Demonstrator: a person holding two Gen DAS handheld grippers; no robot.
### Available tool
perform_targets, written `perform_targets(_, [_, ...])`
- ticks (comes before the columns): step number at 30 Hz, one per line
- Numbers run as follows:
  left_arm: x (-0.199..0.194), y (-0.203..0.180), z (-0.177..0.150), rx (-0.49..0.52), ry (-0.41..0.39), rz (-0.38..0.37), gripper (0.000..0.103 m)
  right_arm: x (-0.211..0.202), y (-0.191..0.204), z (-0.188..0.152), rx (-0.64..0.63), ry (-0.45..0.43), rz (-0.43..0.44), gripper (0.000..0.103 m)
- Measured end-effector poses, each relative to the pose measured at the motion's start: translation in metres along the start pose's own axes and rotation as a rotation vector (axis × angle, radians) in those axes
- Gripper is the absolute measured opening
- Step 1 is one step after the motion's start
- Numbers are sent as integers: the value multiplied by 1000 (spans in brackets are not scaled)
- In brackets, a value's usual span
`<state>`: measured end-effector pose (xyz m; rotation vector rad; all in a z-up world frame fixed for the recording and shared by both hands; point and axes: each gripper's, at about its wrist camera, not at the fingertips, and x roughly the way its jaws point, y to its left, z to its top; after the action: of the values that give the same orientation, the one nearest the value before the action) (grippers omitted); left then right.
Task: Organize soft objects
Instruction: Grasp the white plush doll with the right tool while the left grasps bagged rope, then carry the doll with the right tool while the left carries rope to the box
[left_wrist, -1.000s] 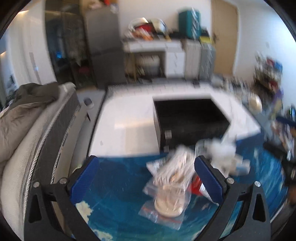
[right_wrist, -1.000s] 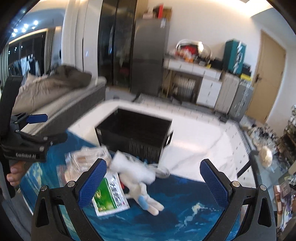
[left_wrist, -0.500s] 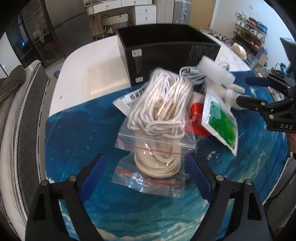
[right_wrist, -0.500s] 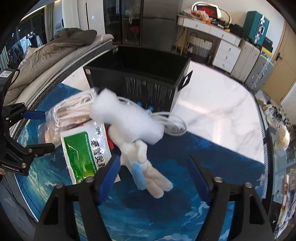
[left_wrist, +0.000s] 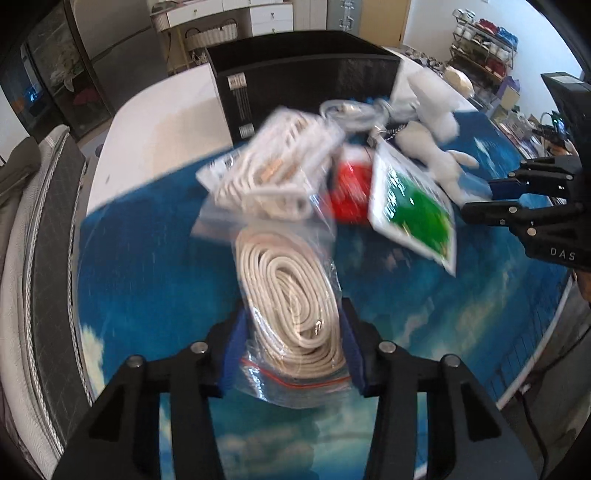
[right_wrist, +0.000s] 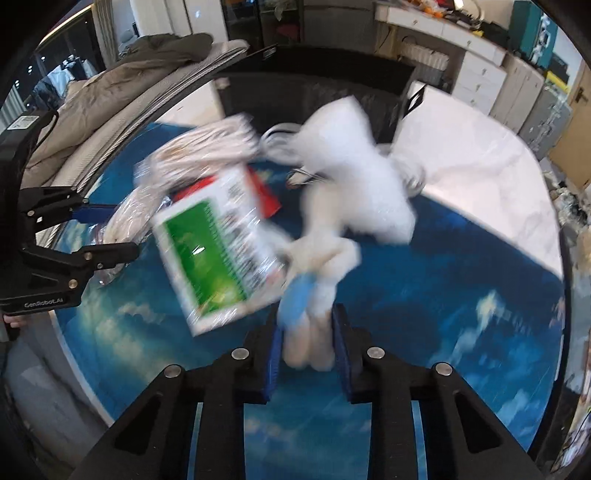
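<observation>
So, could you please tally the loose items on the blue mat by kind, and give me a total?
Bagged cable coils: 2, one gripped between the left tongs, another behind it.
Loose white cable: 1.
White plush toys: 1, its legs gripped by the right tongs.
Green-and-white packets: 1.
Red packets: 1.
Total: 6, besides the black bin.

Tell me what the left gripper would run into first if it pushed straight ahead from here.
The left gripper already closes around the bagged cable coil. Straight ahead, it would likely meet the second bag of white cables next, then the black bin; depth is blurred.
</observation>
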<state>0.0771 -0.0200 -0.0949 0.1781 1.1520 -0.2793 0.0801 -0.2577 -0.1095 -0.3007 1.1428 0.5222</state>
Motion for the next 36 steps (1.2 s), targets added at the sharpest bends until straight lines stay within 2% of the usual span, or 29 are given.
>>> perform_targets(5, [-16,-11,-35,-3,33,-51,50,-10,11,-44,11,30,70,26])
perform_targets(7, [-20,-11,-40,-7,27,-55,62,-13,14,-54,23,35,92,27])
perform_targets(10, [-19,-10,-39,-12,10,-49,63,-18,11,-56,36,28,109,32])
perform_targets(12, [-18,-9,-37,-12,-1,-33,63,-23,7,-56,36,12,80,46])
perform_targets(13, [-16,-8,-36,-11,-1,-31,60,-25,5,-51,38,4,69,57])
perform_targets(14, [-14,-9,-34,-10,0,-33,57,-27,4,-43,42,-4,64,63])
perform_targets(16, [-11,-8,-31,-7,2,-39,48,-24,-7,-31,51,-18,54,63])
perform_targets(19, [-10,-10,-27,16,-13,-19,47,-16,-13,-18,43,-4,34,62])
perform_targets(20, [-9,-11,-25,16,-14,-20,47,-12,-14,-19,29,5,38,56])
perform_targets(21, [-9,-10,-23,12,-16,-25,47,-15,-12,-6,10,15,42,52])
perform_targets(23, [-8,-7,-21,4,-20,-38,47,-14,-4,-9,-55,15,35,45])
perform_targets(26, [-8,-9,-21,12,-26,-36,50,-18,0,-15,-74,27,75,43])
perform_targets(29, [-7,-8,-23,3,-25,-31,59,-21,15,-23,-104,32,78,43])
perform_targets(31, [-6,-9,-23,4,-29,-35,60,-13,28,-24,-130,49,84,43])
perform_targets(32, [-5,-9,-23,4,-30,-29,59,-12,39,-24,-137,58,87,43])
perform_targets(34, [-5,-10,-23,6,-35,-20,44,-8,40,-23,-138,51,85,44])
perform_targets(36, [-6,-12,-22,18,-40,-24,42,-12,39,-26,-130,44,97,43])
